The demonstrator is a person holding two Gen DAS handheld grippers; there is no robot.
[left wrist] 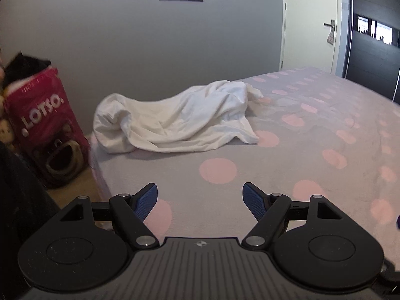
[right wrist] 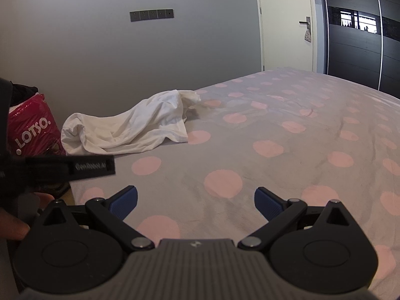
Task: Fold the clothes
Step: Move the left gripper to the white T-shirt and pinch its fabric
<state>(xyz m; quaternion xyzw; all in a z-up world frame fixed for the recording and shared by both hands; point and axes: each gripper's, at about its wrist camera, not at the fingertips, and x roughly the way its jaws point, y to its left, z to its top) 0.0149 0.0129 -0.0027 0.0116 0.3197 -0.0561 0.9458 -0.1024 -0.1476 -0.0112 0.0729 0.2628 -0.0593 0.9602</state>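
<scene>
Both tools (left wrist: 200, 195) (right wrist: 196, 200) agape, empty; left hand (right wrist: 15, 222) only in right view; crumpled white garment (left wrist: 175, 117) beyond

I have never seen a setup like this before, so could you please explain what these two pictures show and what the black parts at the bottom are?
Each picture comes from a camera mounted on a hand-held gripper, looking along its two blue-padded fingers. One view shows the left gripper, the other the right gripper. A person carries both; no robot arm is involved. Both stand open and hold nothing. Ahead lies a crumpled white garment on a bed with a grey, pink-dotted cover, waiting to be folded. A red bag stands beside the bed.
</scene>
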